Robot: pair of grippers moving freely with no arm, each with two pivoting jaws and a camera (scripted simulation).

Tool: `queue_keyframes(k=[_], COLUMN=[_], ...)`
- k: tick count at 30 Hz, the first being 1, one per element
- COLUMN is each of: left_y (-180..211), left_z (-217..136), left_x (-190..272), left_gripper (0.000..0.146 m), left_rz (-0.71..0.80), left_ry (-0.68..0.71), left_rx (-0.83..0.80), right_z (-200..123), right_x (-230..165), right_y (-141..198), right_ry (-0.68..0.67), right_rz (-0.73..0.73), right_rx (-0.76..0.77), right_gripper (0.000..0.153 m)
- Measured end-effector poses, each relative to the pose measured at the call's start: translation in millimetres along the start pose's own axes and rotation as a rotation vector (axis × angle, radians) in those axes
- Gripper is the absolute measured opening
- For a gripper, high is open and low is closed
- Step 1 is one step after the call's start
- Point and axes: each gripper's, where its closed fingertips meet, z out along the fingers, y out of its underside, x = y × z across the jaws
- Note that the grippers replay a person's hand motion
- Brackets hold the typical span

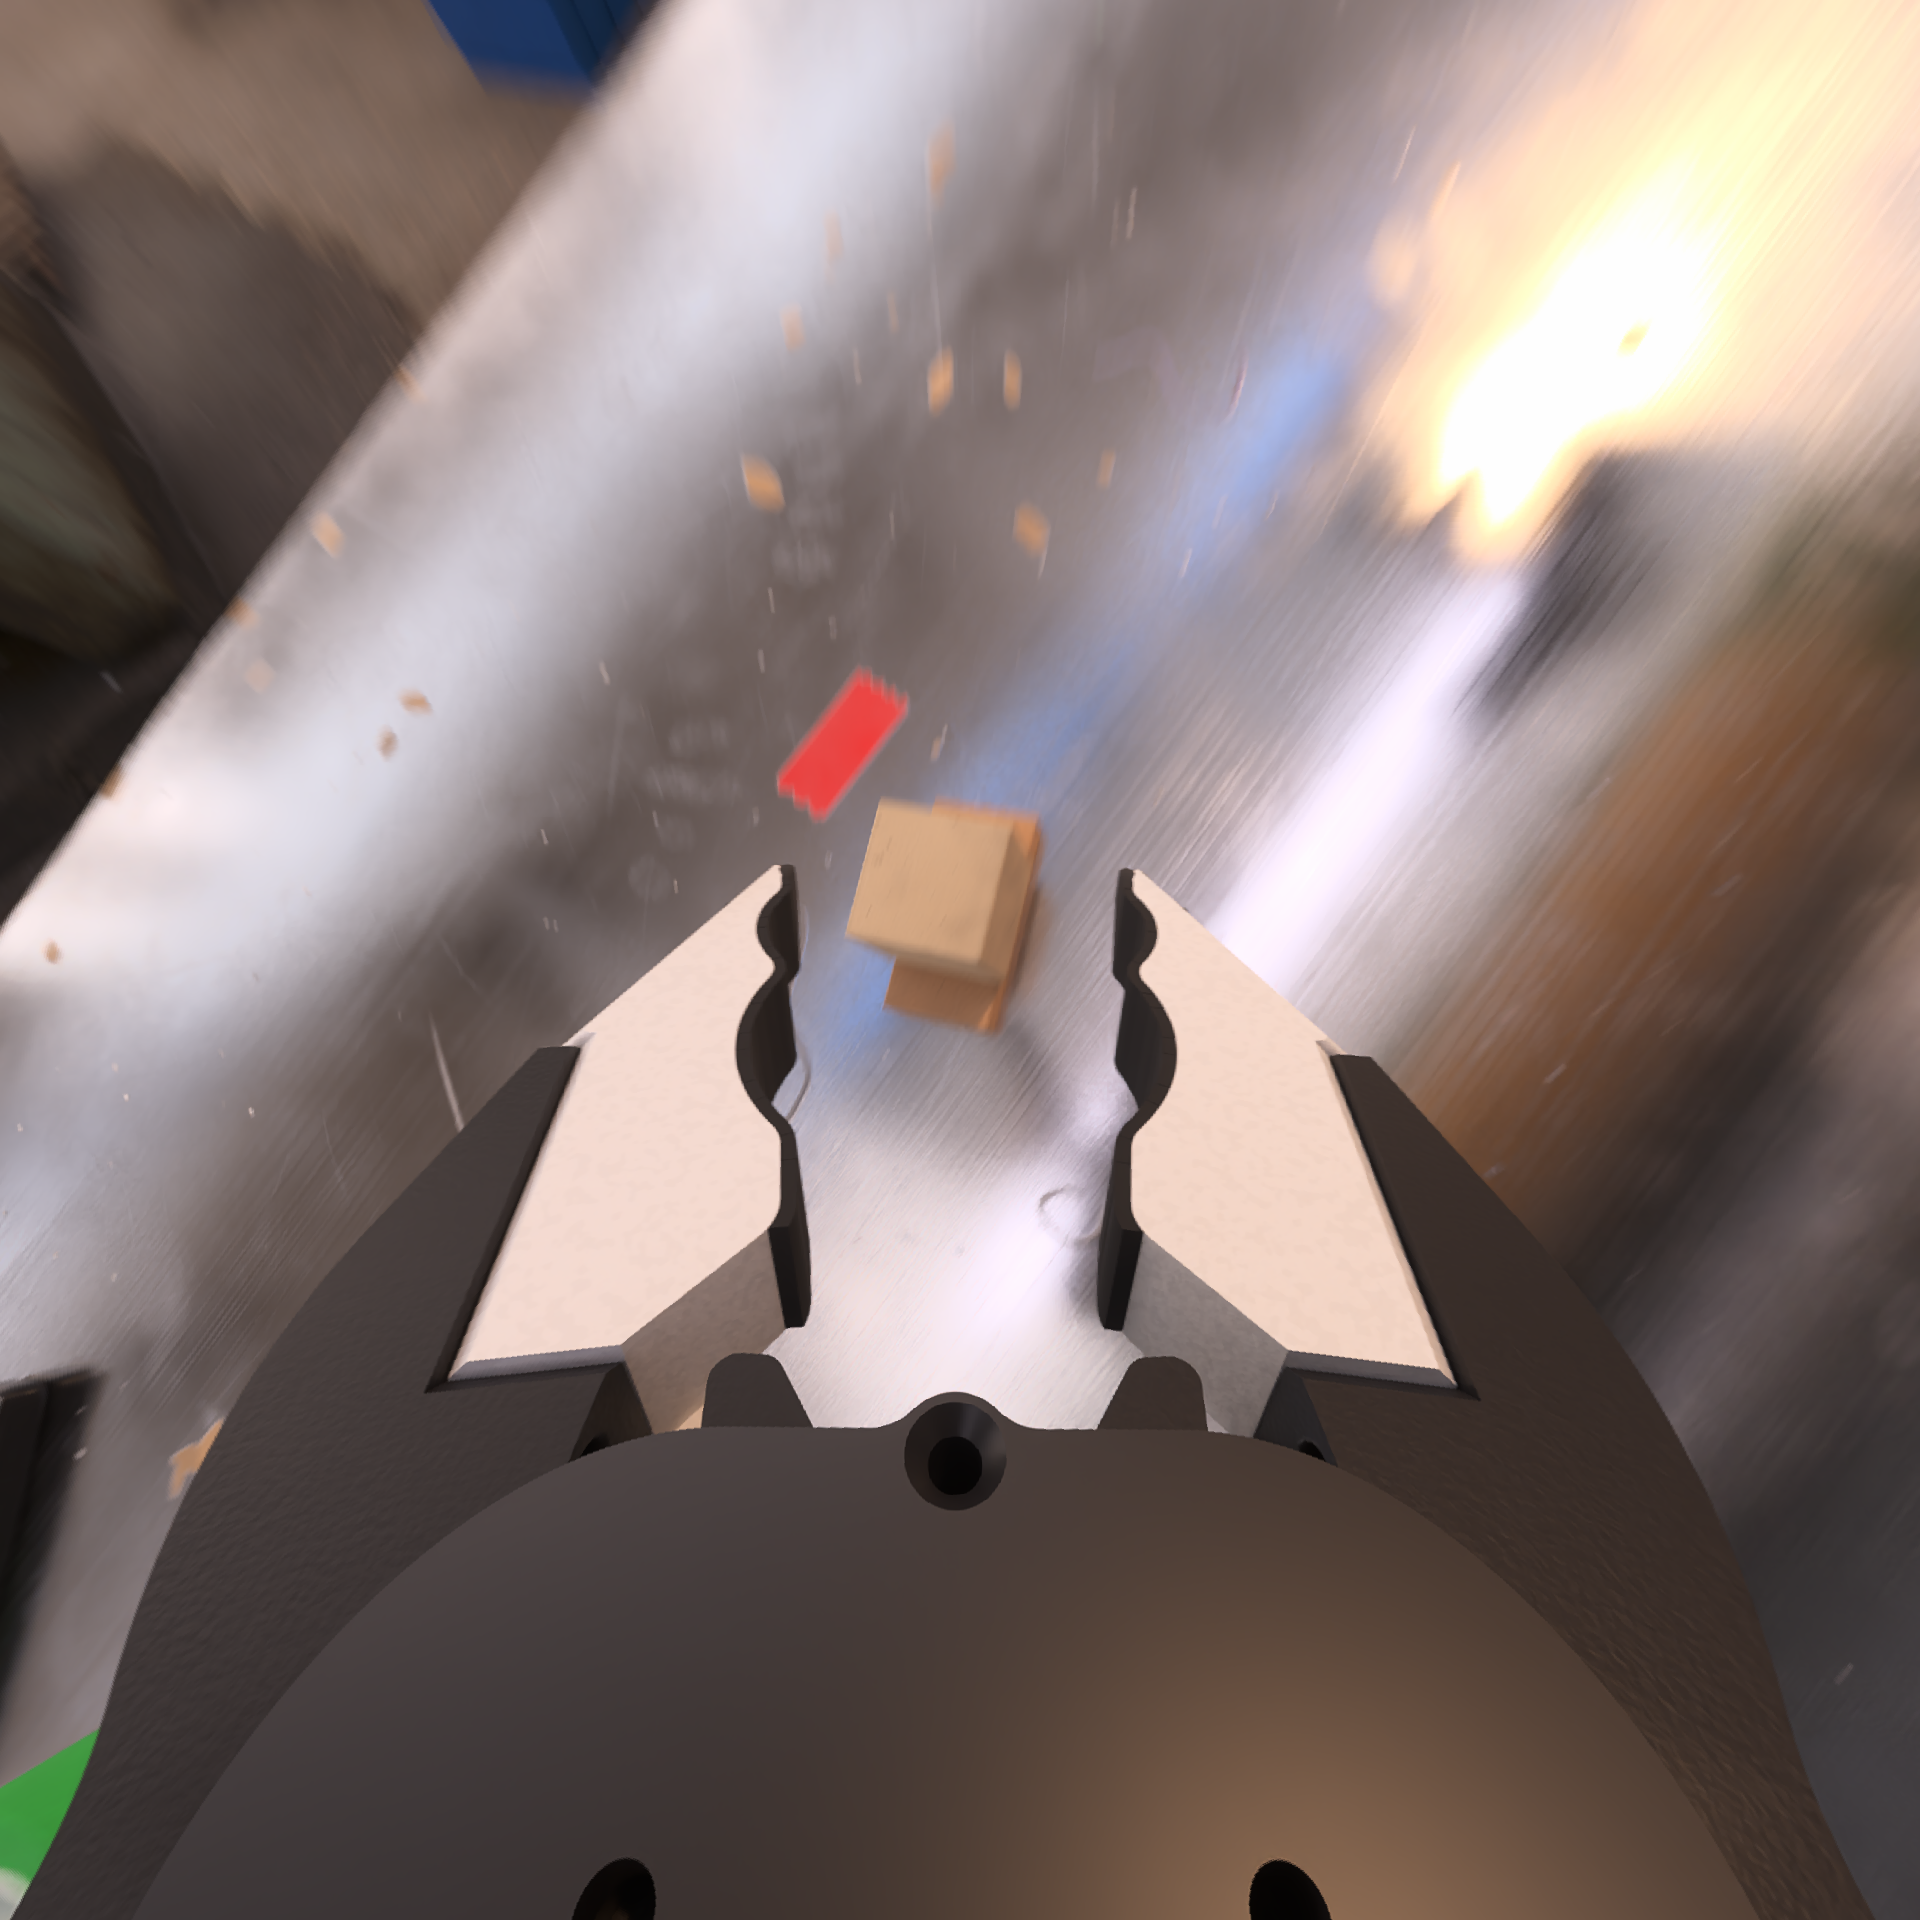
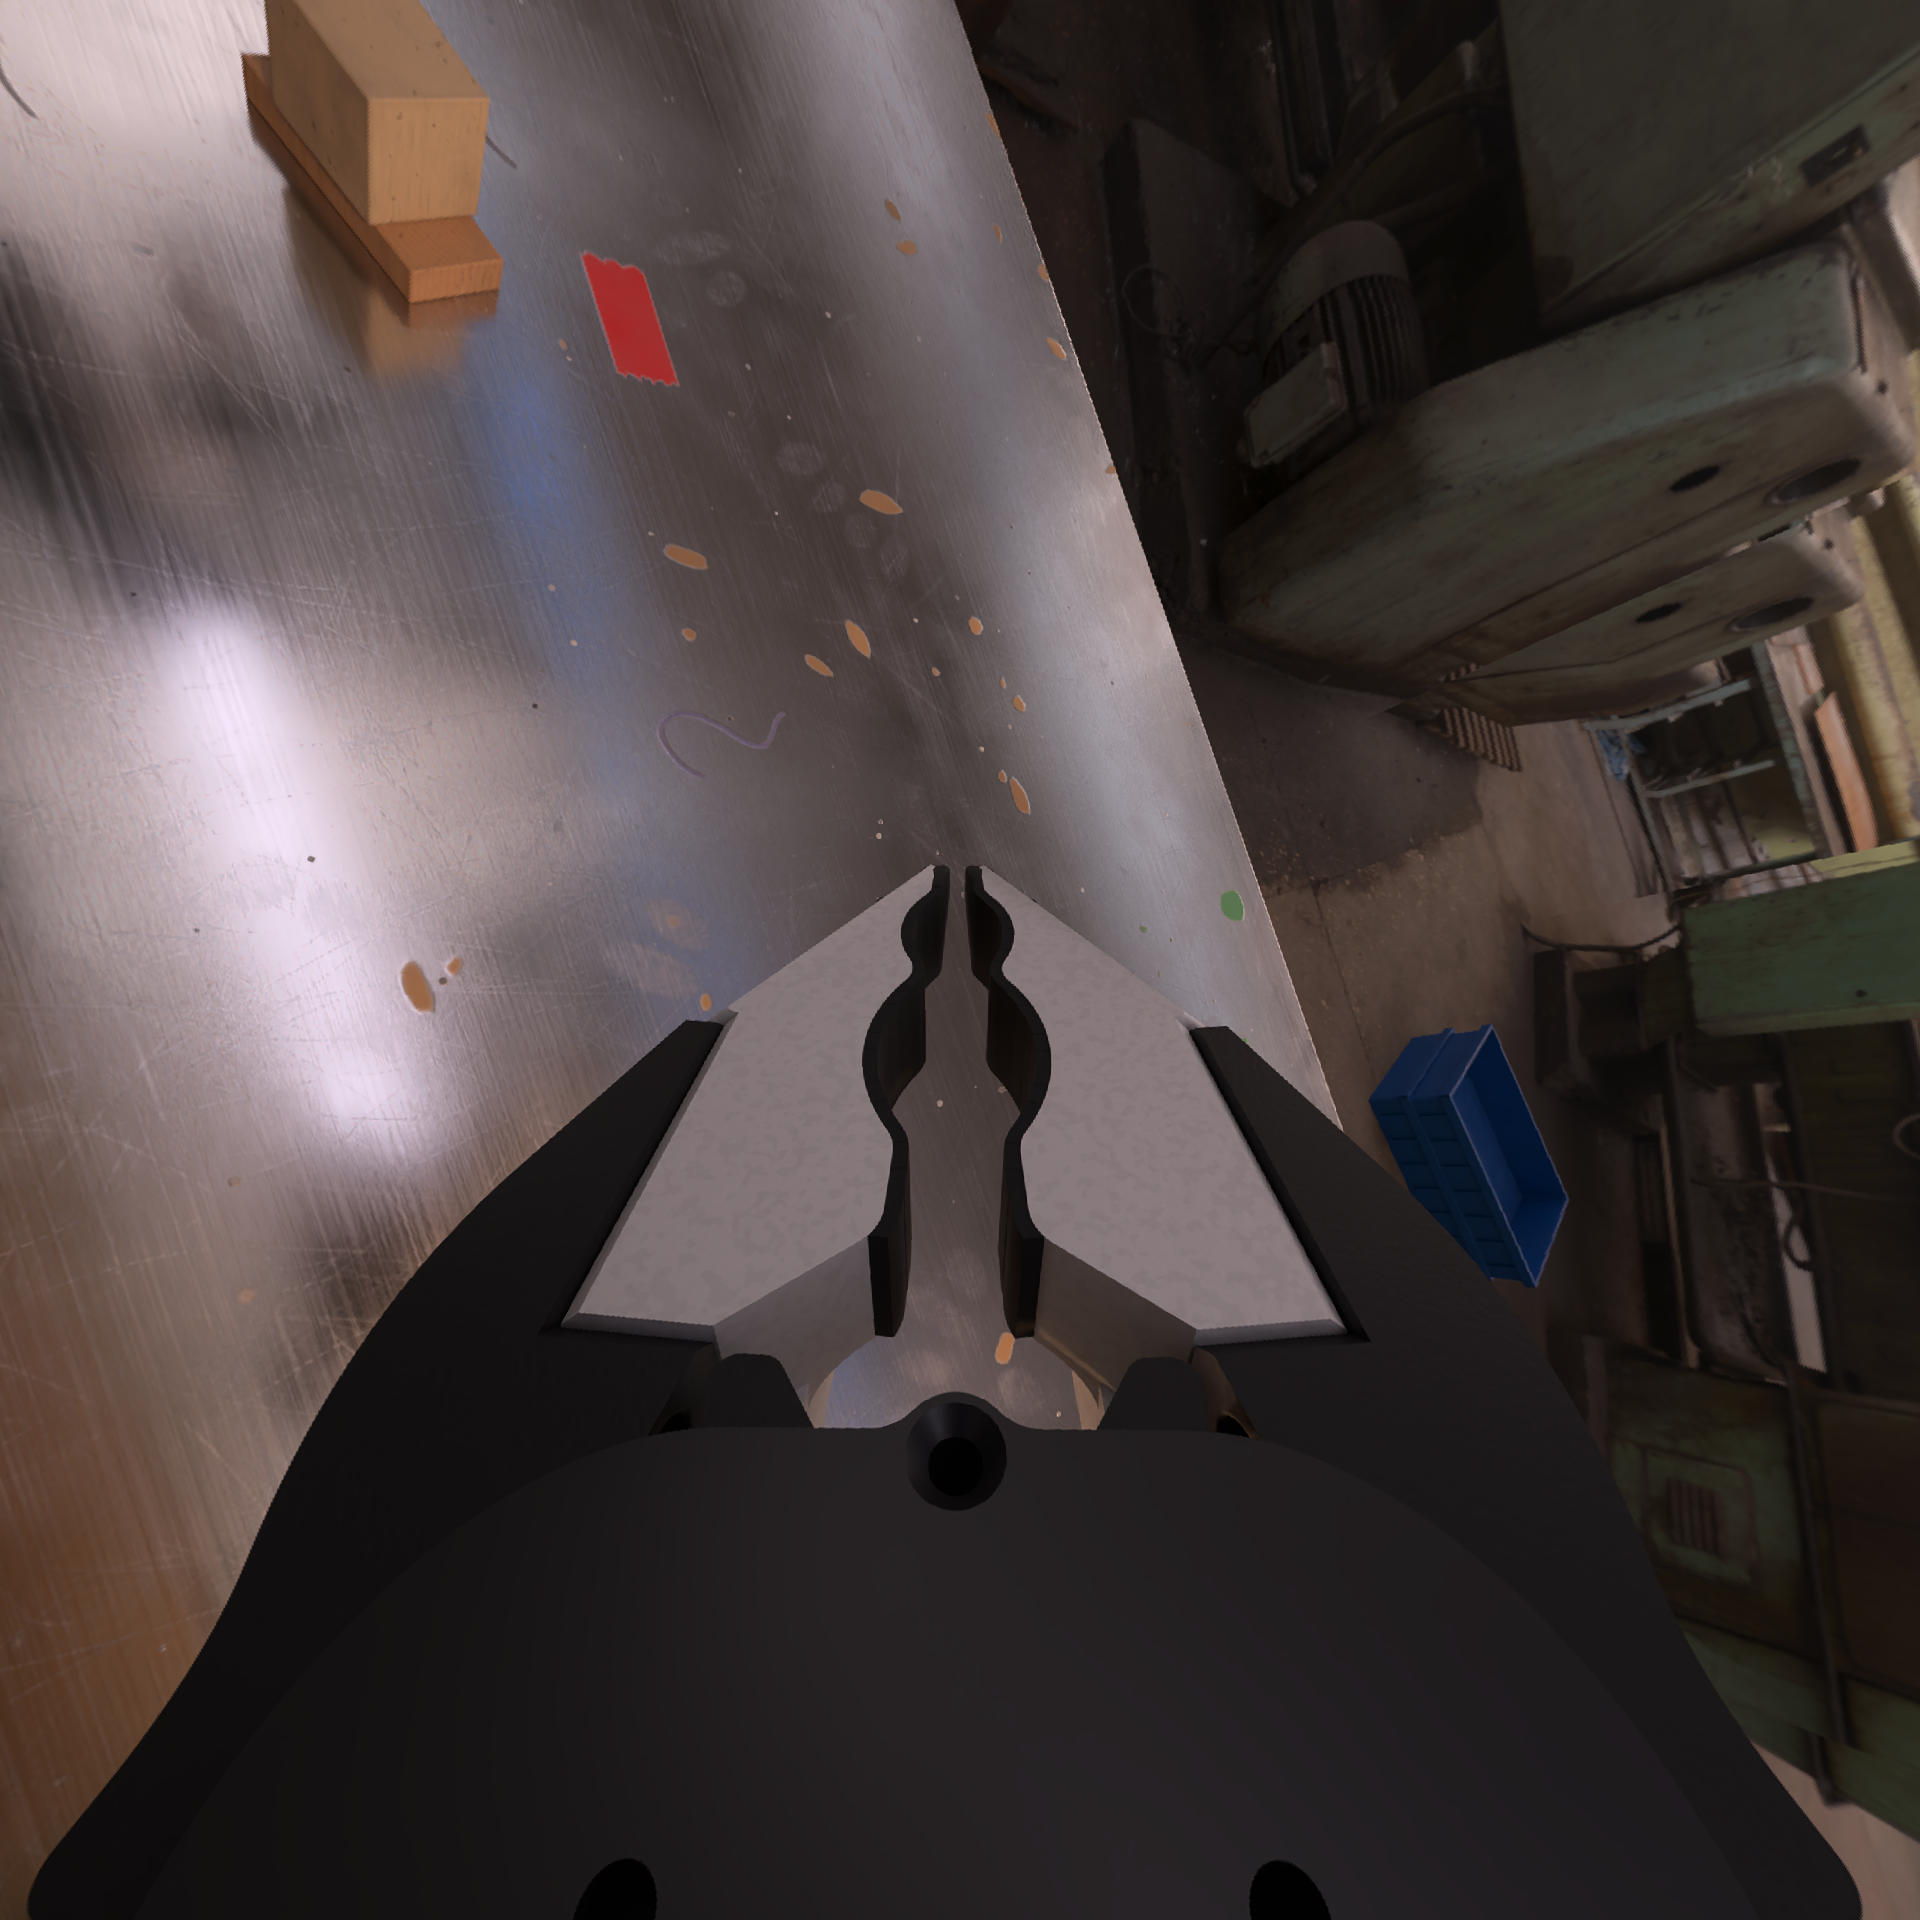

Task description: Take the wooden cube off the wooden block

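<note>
- Your left gripper [image 1: 954, 894] has its jaws spread wide, lined up on the wooden cube [image 1: 928, 894] so they can slip around it.
- The cube sits on the flat wooden block [image 1: 951, 997] on the metal surface [image 1: 312, 935], by some red tape [image 1: 842, 743].
- Your right gripper [image 2: 957, 881] waits apart, jaws nearly closed and holding nothing.

workshop | scratched metal bench [image 2: 312, 727] | old green machines [image 2: 1558, 499] | wood chips [image 2: 881, 503]

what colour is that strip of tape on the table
Red tape; clearest in the right wrist view.
</note>
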Motion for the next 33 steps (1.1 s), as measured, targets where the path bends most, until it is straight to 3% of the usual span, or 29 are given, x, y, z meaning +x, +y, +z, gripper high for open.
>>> queue_keyframes(k=[3, 7, 8, 10, 12, 17, 18, 20, 23, 26, 30, 33], left_y=[33, 42, 46, 47, 36, -41, -61, -99, -119, -109, -87, -91], left_z=[32, 63, 67, 70, 62, -12, -25, -37, -17, 33, 86, 75], left_x=[-15, -7, -6, -5, -15, -53, -40, 9, 90, 136, 137, 136], left_gripper=[0.073, 0.078, 0.072, 0.045, 0.045, 0.045, 0.045, 0.045, 0.045, 0.045, 0.045, 0.045], left_rz=[0.11, 0.148, 0.16, 0.181, 0.173, 0.073, 0.065, 0.078, 0.119, 0.16, 0.136, 0.088], left_ry=[0.02, 0.118, 0.138, 0.161, 0.122, -0.291, -0.29, -0.161, 0.056, 0.104, 0.018, 0.063], left_rx=[-0.242, -0.343, -0.384, -0.442, -0.413, -0.143, -0.048, 0.142, 0.218, 0.122, -0.014, 0.052], right_z=[-1, -3, -3, -3, -3, -2, -2, 0, 1, 1, -1, -3], right_x=[-1, -3, -3, -3, -3, -2, -2, -2, -3, -4, -5, -7], right_y=[-2, -5, -5, -4, -4, -3, -3, -3, -4, -6, -7, -6], right_ry=[0.002, 0.003, 0.004, 0.006, 0.005, 0.002, 0.003, 0.004, 0.003, 0.005, 0.009, 0.005], right_rz=[-0.015, -0.024, -0.026, -0.029, -0.03, -0.025, -0.025, -0.025, -0.029, -0.037, -0.041, -0.047], right_rx=[-0.008, 0.001, -0.001, -0.004, -0.001, 0.005, 0.002, -0.002, -0.002, -0.004, -0.002, -0.002], right_gripper=[0.002, 0.002, 0.002, 0.002, 0.002, 0.002, 0.002, 0.002, 0.002, 0.002, 0.002, 0.002])
